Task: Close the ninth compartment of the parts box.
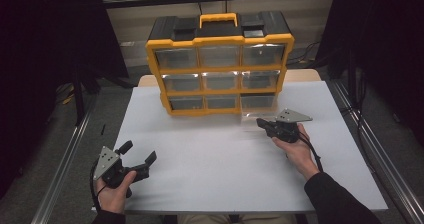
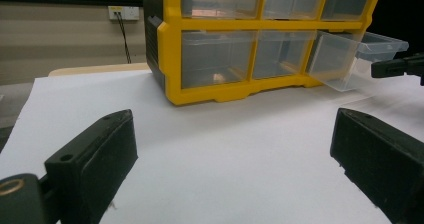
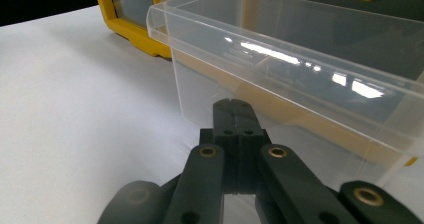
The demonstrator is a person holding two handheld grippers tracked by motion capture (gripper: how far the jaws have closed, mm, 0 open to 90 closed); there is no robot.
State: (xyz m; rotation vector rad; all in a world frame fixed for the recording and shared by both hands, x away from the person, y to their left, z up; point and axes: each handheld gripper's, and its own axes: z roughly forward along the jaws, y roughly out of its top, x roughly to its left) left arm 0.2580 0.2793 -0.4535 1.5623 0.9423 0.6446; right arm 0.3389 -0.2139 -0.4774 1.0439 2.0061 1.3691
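Two black grippers: left gripper (image 1: pixel 138 157) jaws wide open, empty, near table (image 1: pixel 210 159) edge; right gripper (image 3: pixel 233 115) jaws fully closed, tips at pulled-out clear plastic drawer (image 3: pixel 300 59), bottom-right of yellow/black cabinet (image 1: pixel 220 64), 9 transparent rectangular drawers, 3x3.

Yellow-and-black organizer (image 1: pixel 220 64), clear drawer (image 3: pixel 300 69), white table (image 1: pixel 210 159)

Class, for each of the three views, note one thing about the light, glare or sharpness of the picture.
High view: dim room with dark surrounds, and bright glare along the organiser's upper clear fronts. Left gripper view: its own black jaws loom large and soft at the bottom, while the organiser is sharper. Right gripper view: white glare streaks on the pulled-out clear drawer; the shut right gripper is sharp.
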